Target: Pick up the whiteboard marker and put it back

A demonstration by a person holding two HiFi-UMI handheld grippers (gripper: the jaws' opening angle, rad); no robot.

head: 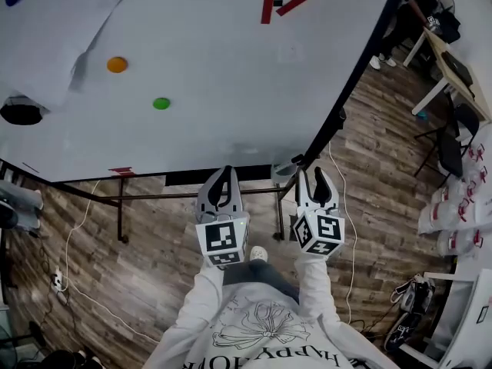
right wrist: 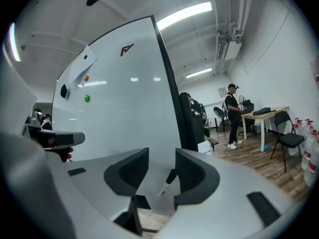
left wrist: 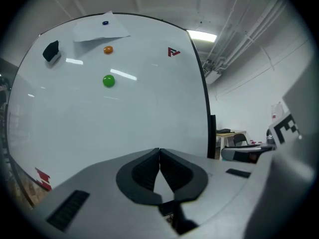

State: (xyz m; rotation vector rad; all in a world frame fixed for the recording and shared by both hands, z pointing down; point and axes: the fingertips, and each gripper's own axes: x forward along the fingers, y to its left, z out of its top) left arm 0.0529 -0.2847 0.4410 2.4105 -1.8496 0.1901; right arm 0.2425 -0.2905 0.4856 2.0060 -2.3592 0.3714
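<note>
White-bodied, black-capped whiteboard marker (right wrist: 167,182) is seen low and central in the right gripper view, between the parted jaws of the right gripper (right wrist: 162,154). The left gripper (left wrist: 159,152) jaws are closed together on nothing.

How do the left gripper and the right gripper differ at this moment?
The left gripper has its jaws closed together; the right gripper has its jaws apart. Nothing sits between the left gripper's jaws, while the whiteboard marker shows in the right gripper's gap, not gripped. Both point toward the whiteboard, side by side.
</note>
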